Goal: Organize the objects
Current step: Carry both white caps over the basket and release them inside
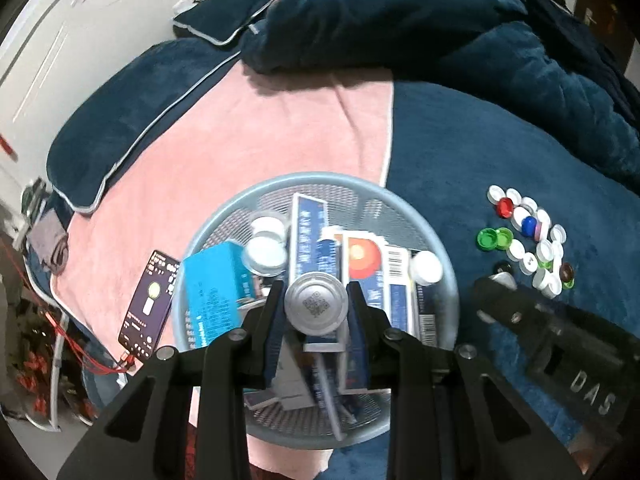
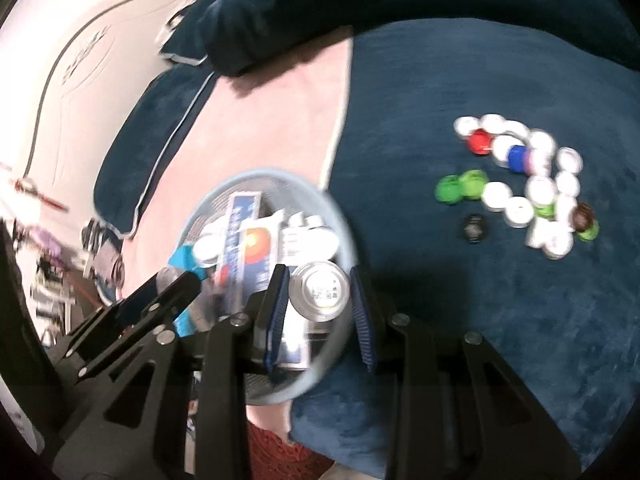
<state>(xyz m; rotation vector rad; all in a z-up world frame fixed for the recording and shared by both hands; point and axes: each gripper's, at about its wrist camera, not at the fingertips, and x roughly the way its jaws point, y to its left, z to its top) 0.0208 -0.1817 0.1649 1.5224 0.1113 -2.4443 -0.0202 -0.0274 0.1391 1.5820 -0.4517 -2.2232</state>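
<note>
A round blue mesh basket [image 1: 224,216] sits on the bed and holds several medicine boxes [image 1: 308,232] and white jars [image 1: 266,254]. My left gripper [image 1: 316,300] is shut on a silver round can with a QR code [image 1: 316,304] and holds it over the basket. My right gripper [image 2: 320,286] is shut on a second silver can [image 2: 320,286] above the basket's right rim [image 2: 348,232]. A cluster of white, red, blue and green bottle caps [image 1: 528,236] lies on the blue blanket to the right; the cluster also shows in the right wrist view [image 2: 524,172].
A pink towel [image 1: 260,136] lies under the basket's left side. A lit phone [image 1: 150,300] with a red cable lies left of the basket. Dark blue pillows [image 1: 360,12] sit behind. A small black cap [image 2: 474,228] lies near the caps.
</note>
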